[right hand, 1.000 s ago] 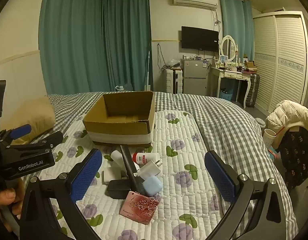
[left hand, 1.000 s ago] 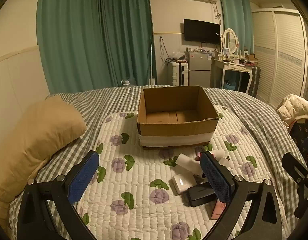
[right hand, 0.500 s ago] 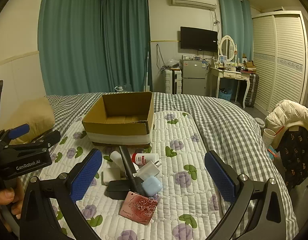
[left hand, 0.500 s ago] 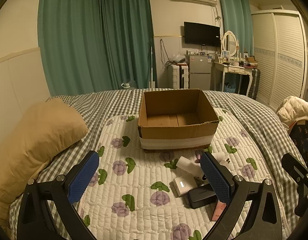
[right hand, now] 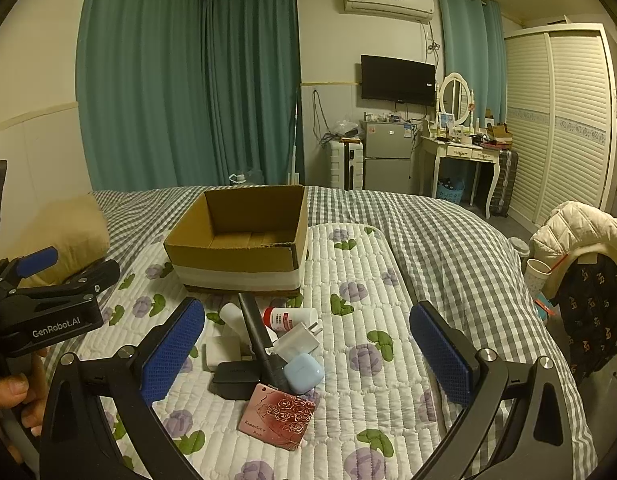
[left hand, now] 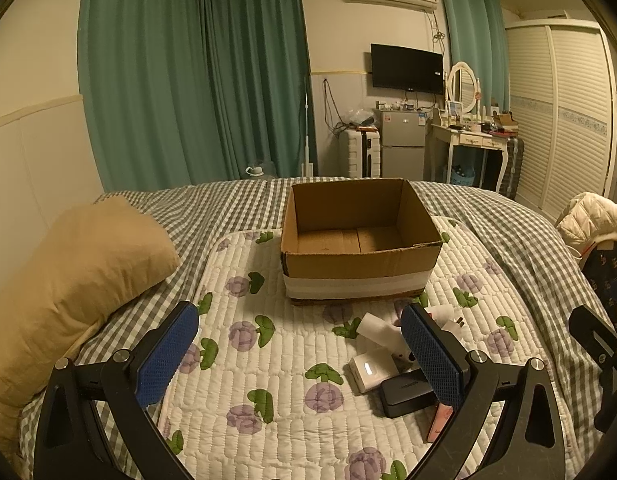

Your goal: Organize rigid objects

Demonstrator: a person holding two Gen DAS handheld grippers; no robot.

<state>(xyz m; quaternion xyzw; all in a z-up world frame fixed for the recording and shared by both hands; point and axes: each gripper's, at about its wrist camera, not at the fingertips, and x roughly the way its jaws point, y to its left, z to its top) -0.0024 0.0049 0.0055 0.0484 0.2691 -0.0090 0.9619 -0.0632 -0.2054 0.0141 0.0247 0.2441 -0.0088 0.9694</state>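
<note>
Both the left gripper (left hand: 298, 354) and right gripper (right hand: 308, 354) hover wide open and empty above the quilted mat (right hand: 348, 276), where a charger (right hand: 298, 336), earbud case (right hand: 303, 372) and pink card (right hand: 277, 416) lie clustered just before the empty cardboard box (right hand: 240, 236).

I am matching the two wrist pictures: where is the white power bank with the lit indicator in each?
Left wrist: white power bank, lower right of centre, beside the black box.
Right wrist: lower left of centre, mostly hidden behind the black handle.
Shared landmark: open cardboard box.
</note>
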